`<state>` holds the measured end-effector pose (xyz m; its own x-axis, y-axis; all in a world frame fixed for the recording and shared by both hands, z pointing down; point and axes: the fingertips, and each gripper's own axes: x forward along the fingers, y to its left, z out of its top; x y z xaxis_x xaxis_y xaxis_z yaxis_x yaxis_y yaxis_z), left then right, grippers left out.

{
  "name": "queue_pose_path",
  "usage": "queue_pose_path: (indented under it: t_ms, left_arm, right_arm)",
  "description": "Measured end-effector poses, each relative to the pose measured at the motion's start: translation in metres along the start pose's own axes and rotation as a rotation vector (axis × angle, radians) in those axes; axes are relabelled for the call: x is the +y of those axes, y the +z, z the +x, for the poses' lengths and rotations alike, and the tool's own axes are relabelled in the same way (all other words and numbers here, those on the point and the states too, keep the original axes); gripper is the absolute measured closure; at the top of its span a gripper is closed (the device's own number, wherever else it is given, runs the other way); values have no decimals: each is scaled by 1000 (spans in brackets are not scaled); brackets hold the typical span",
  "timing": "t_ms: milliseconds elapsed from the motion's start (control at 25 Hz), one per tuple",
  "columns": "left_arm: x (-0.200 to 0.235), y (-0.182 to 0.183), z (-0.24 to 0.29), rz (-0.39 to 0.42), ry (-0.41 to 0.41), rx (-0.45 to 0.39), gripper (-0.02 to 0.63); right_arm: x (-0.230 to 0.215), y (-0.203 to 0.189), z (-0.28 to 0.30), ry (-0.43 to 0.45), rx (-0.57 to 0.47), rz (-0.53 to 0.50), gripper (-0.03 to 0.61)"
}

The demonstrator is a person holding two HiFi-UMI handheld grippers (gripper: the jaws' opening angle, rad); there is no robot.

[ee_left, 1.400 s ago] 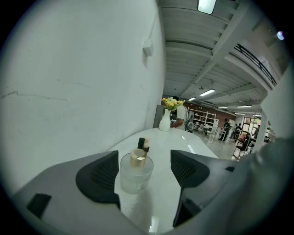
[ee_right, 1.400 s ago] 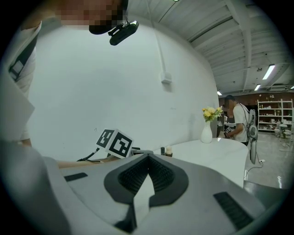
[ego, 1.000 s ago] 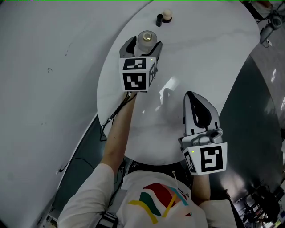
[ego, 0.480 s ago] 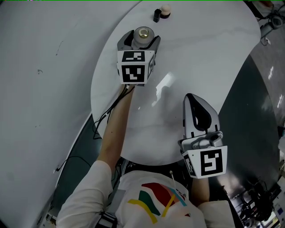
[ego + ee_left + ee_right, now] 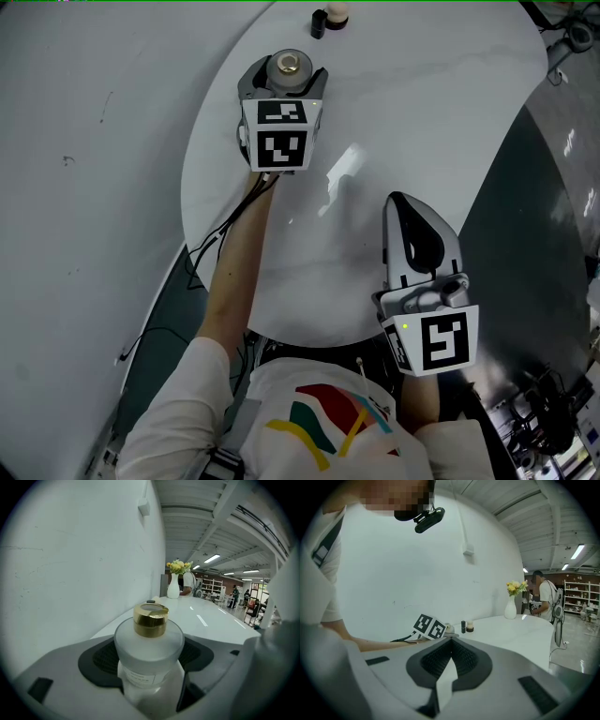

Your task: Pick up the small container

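White oval table (image 5: 441,103) beside a plain wall (image 5: 84,550); head view. L tongs (image 5: 283,82), upper centre-left of frame, are clamped on the small container (image 5: 150,641), a squat frosted bottle w/ gold cap (image 5: 150,619). It stands upright betw. the ribbed dark pads (image 5: 105,656), which bear on its body below the shoulder. Whether its base is clear of the table cannot be read. R tongs (image 5: 419,246), lower right, are pressed together w/ nothing betw. them, near the table's near edge. A dark item (image 5: 318,23) and a pale-topped item (image 5: 337,14) stand at the top edge, well apart from both. Handling (est.): body looks like glass, so rigid, smooth, prob. slippery and breakable, weighty for its bulk. Best hold is on the cylindrical body, not the narrow cap, w/ even squeeze, kept upright.
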<state>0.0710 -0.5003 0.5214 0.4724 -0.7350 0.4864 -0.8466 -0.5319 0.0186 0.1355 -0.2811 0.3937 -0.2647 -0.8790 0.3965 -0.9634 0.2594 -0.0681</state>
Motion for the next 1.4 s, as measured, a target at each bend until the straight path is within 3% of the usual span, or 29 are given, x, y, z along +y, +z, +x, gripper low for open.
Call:
queue_pose_path:
  t_ms: [920,1400]
  left_arm:
    - [1,0,1,26,20,-2,276]
    - [-5,21,-19,41,11,-34,276]
  right_arm:
    - [0,-5,-9,-3,-4,20,567]
    - [-1,20,-20,-18,-50,-4,567]
